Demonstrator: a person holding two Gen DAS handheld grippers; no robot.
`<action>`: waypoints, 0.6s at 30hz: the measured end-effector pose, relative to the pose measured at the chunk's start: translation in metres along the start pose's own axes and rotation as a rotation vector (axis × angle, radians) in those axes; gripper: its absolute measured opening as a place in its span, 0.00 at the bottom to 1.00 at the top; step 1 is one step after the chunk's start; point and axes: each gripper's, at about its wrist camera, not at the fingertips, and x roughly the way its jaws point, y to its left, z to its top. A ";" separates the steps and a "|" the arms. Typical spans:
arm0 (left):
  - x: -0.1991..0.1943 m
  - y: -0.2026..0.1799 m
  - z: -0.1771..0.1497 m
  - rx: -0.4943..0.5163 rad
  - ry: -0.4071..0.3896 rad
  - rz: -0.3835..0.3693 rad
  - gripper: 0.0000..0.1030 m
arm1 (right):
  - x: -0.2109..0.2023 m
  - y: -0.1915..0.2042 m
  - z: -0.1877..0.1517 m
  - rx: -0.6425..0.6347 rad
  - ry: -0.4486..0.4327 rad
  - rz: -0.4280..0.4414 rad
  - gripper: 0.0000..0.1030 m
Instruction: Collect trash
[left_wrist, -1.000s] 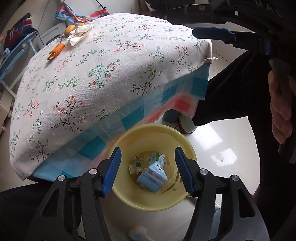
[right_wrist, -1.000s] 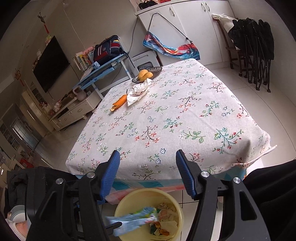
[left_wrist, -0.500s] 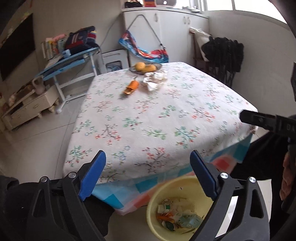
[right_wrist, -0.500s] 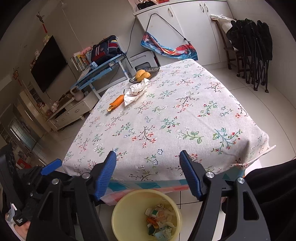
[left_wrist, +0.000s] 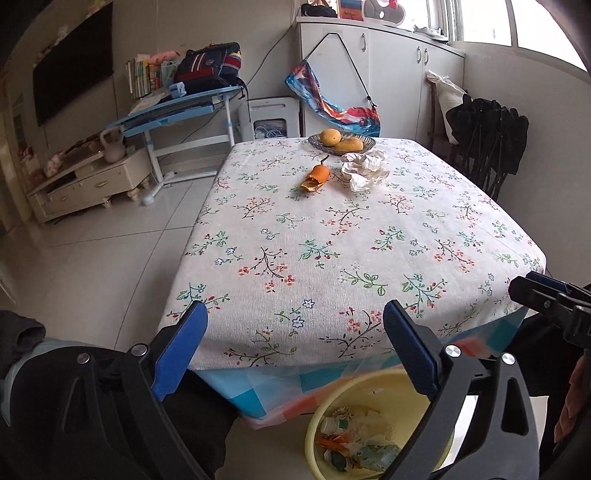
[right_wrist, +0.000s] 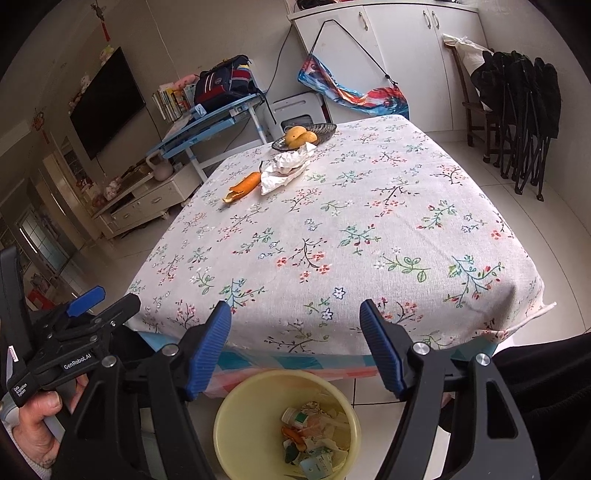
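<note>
While both grippers hang over the near table edge, the left gripper (left_wrist: 293, 349) stands spread wide, its jaws having just been opening, nothing between them. Right gripper (right_wrist: 295, 347) likewise parted and empty, jaws recently widened. Yellow bin (right_wrist: 236, 421) sits on the floor below the near edge, holding wrappers and scraps. On the far side of the floral tablecloth (left_wrist: 332, 240): orange peel (left_wrist: 315, 177), crumpled paper (left_wrist: 364, 170) just right of it, fruit dish (left_wrist: 341, 142) behind.

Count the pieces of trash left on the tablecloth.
2: an orange peel near the far end, and a crumpled white paper beside it, touching the fruit dish. More could hide behind the paper.
</note>
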 end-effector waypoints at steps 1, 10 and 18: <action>0.000 0.000 0.000 -0.003 0.001 0.000 0.90 | 0.000 0.001 0.000 -0.005 0.001 0.000 0.68; 0.010 0.011 0.018 -0.057 0.000 -0.032 0.90 | 0.010 0.005 0.011 -0.020 0.014 0.027 0.68; 0.037 0.014 0.056 0.002 0.017 -0.022 0.92 | 0.049 0.023 0.051 -0.085 0.057 0.030 0.78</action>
